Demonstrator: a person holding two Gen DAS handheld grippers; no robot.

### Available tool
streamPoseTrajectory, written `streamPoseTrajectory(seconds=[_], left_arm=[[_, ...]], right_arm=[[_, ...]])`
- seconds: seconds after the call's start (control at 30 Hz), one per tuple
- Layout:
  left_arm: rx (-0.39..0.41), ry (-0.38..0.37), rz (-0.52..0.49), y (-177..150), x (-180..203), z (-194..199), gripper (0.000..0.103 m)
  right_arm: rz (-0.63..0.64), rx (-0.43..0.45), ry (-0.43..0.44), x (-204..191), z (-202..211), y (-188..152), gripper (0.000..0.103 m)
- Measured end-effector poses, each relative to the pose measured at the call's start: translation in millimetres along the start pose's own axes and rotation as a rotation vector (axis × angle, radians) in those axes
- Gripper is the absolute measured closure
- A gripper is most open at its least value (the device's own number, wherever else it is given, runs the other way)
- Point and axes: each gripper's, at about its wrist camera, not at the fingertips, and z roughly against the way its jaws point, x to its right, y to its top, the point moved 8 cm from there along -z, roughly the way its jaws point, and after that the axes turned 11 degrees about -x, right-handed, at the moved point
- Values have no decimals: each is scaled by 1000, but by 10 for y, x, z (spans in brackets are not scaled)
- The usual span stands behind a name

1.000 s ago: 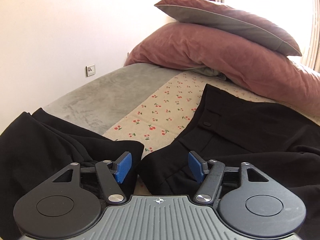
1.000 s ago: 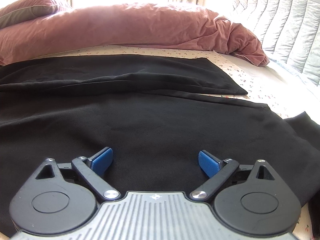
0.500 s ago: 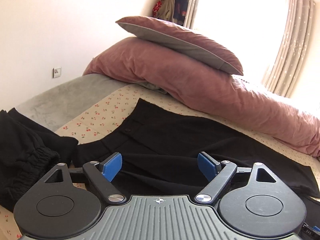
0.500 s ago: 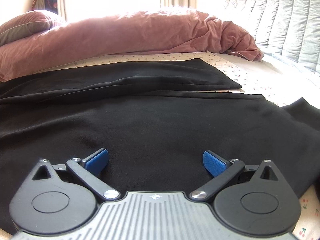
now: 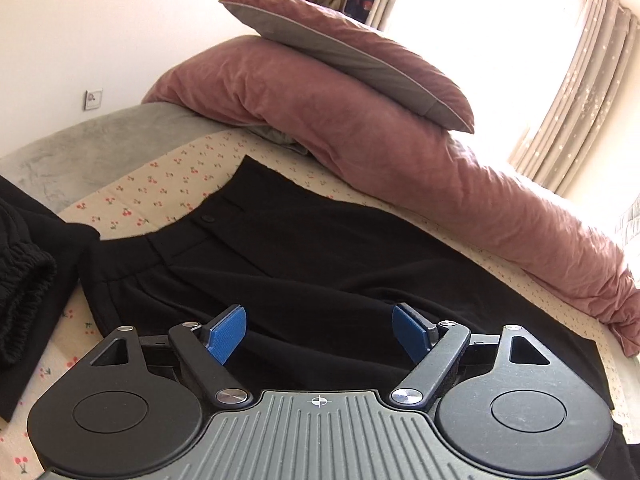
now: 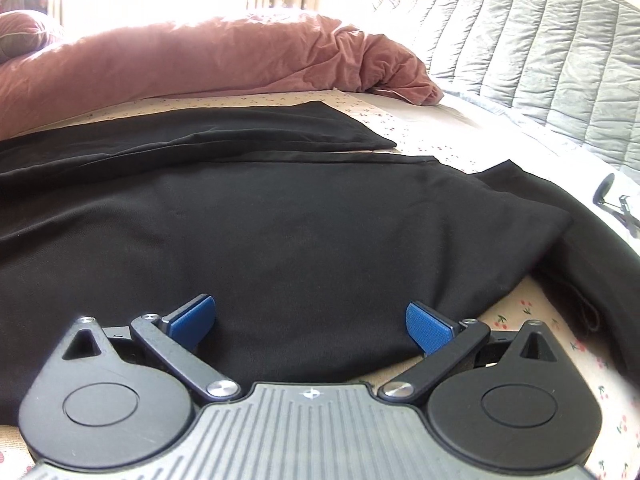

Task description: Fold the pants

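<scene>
Black pants (image 5: 304,256) lie flat on the cherry-print bed sheet (image 5: 168,184), their waistband and button (image 5: 207,219) toward the left. My left gripper (image 5: 320,332) hovers over the waist area; its jaws stand wide apart and are closing slightly, with only the flat fabric below them and no pinch on it. In the right wrist view the pants' legs (image 6: 280,220) stretch across the bed, one leg end (image 6: 320,128) lying farther back. Over the near leg, my right gripper (image 6: 310,322) is open wide and holds nothing.
A second black garment with an elastic band (image 5: 24,280) lies at the left. A pink duvet (image 5: 400,152) and a pillow (image 5: 352,52) line the far side. A grey quilted cover (image 6: 540,60) and more black cloth (image 6: 580,232) lie at the right.
The left view swung right, from the gap between the two black garments to over the pants' waist, and its jaws spread wider. The right gripper shifted right along the legs and opened slightly more.
</scene>
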Motion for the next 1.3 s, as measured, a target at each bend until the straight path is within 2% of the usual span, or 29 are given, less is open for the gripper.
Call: streamPoseTrajectory(seconds=[0.17, 0.27, 0.43, 0.6, 0.7, 0.83, 0.97, 1.07, 1.17, 1.23, 1.3], left_arm=[[-88, -42, -15, -206, 94, -164, 21], [-120, -55, 20, -260, 44, -182, 21], [-108, -56, -4, -267, 100, -134, 19], [-121, -84, 52, -227, 121, -138, 18], [-116, -97, 11, -89, 169, -141, 18], [-42, -13, -34, 256, -20, -117, 18], [-62, 112, -7, 497, -453, -316, 18], [-104, 163, 1, 629, -729, -556, 17], [-105, 255, -6, 740, -946, -760, 17], [-125, 259, -8, 794, -1009, -893, 17], [-147, 248, -8, 849, -1032, -1008, 17]], right_arm=[[-157, -32, -116, -118, 139, -139, 7], [-129, 9, -163, -207, 181, -183, 7], [-202, -14, -75, -81, 120, -193, 6], [-225, -21, -47, -79, 85, -166, 6], [-225, -65, -54, -98, 58, -121, 6], [-225, -172, 9, -66, 171, -25, 6], [-263, -59, 225, -68, 520, 377, 6], [-214, -61, 340, -160, 537, 791, 6], [-131, -89, 370, -230, 373, 1113, 6], [-78, -150, 402, -265, 178, 1261, 6], [-89, -192, 372, -170, -22, 1343, 6]])
